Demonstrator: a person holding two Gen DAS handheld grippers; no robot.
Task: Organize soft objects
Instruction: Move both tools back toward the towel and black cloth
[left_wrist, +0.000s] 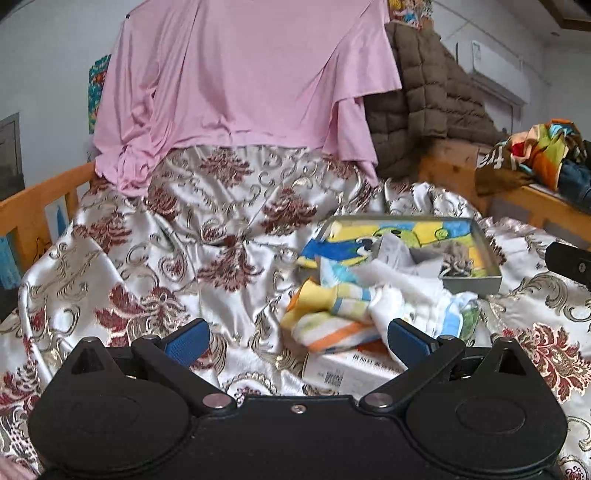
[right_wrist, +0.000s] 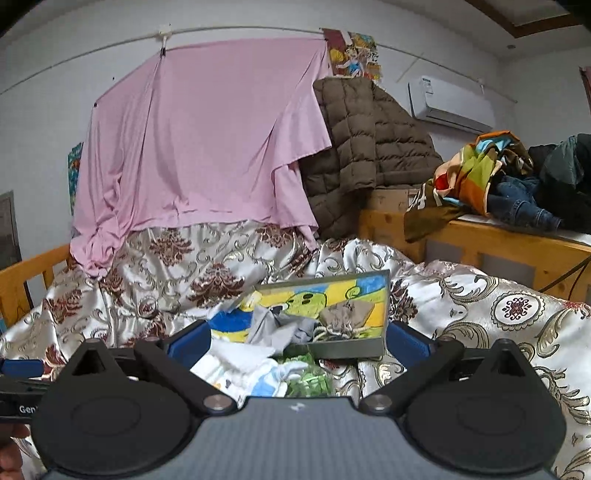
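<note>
A pile of small soft cloths (left_wrist: 343, 314), striped yellow, orange and blue with white pieces, lies on the patterned satin bedspread (left_wrist: 166, 258). Behind it stands a grey tray (left_wrist: 472, 282) with a colourful cartoon bottom, holding a grey cloth (right_wrist: 280, 328) and a brown drawstring pouch (right_wrist: 343, 317). My left gripper (left_wrist: 297, 345) is open and empty, just short of the pile's left side. My right gripper (right_wrist: 297, 341) is open and empty, its fingers on either side of the white cloths (right_wrist: 240, 362) and the tray's near wall (right_wrist: 347, 350).
A white box (left_wrist: 347, 373) lies under the pile. A pink sheet (left_wrist: 240, 74) hangs at the back, with a brown quilted jacket (right_wrist: 365, 147) beside it. Wooden bed rails (right_wrist: 480, 243) at right carry heaped clothes (right_wrist: 509, 177). A wooden rail (left_wrist: 33, 206) runs at left.
</note>
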